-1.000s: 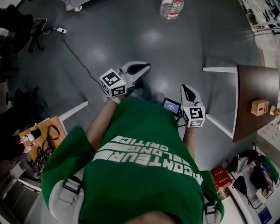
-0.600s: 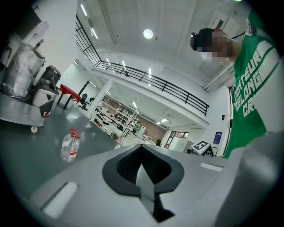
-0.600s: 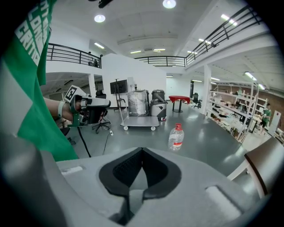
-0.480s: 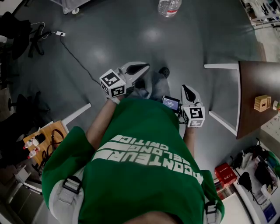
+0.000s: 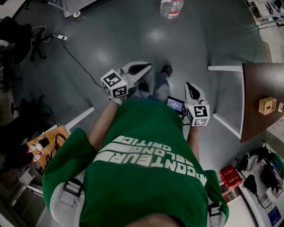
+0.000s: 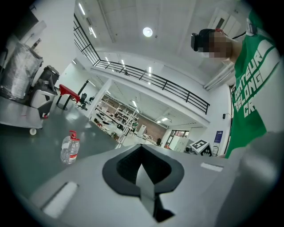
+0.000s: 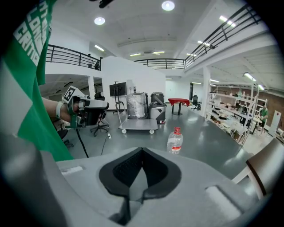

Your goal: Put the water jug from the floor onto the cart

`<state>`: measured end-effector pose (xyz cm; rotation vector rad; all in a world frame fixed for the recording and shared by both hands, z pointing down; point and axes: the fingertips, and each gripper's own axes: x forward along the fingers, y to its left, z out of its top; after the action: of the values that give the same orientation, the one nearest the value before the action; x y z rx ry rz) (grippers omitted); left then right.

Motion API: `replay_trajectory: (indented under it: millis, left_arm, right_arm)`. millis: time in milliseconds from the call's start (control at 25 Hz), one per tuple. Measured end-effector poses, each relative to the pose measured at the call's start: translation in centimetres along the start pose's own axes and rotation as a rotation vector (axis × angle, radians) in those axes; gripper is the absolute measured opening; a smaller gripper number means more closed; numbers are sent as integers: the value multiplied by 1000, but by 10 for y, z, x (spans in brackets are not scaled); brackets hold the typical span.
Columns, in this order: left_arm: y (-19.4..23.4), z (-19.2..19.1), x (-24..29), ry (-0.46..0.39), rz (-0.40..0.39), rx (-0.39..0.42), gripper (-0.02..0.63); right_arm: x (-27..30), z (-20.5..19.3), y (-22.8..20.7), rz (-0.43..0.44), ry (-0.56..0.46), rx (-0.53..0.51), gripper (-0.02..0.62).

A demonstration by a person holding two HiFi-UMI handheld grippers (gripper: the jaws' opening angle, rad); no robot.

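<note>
The water jug (image 5: pixel 171 8), clear with a red cap, stands upright on the grey floor at the top edge of the head view, well ahead of both grippers. It also shows in the left gripper view (image 6: pixel 70 147) and the right gripper view (image 7: pixel 175 141). The flat wheeled cart (image 7: pixel 138 125) stands farther back, to the jug's left; a corner of it (image 5: pixel 71 5) shows in the head view. My left gripper (image 5: pixel 148 66) and right gripper (image 5: pixel 190 84) are held in front of the person's body, both shut and empty. The left gripper (image 7: pixel 88 111) appears in the right gripper view.
A brown table (image 5: pixel 262 88) with a small wooden block (image 5: pixel 267 105) stands at the right. White tape lines (image 5: pixel 224 68) mark the floor. A cable (image 5: pixel 77 57) runs across the floor at the left. The person's shoe (image 5: pixel 167 69) is ahead between the grippers. Wrapped machines (image 7: pixel 136 105) stand behind the cart.
The person has stepped forward, one foot now showing ahead. Both grippers moved forward with the body and stayed shut. The jug has not moved on the floor.
</note>
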<state>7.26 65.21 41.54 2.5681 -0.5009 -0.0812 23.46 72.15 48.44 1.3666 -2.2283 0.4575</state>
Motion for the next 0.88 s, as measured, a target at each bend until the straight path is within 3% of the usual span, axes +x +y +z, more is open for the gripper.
replay_trajectory:
  millis: [400,880]
  left_arm:
    - [5,0,29,18,-18,-5,8]
    - [33,10,68,40,28,1,8]
  right_arm:
    - [1,-9,-23,-13,14,37,-6]
    - [27,2,-72,15,20,40,-6]
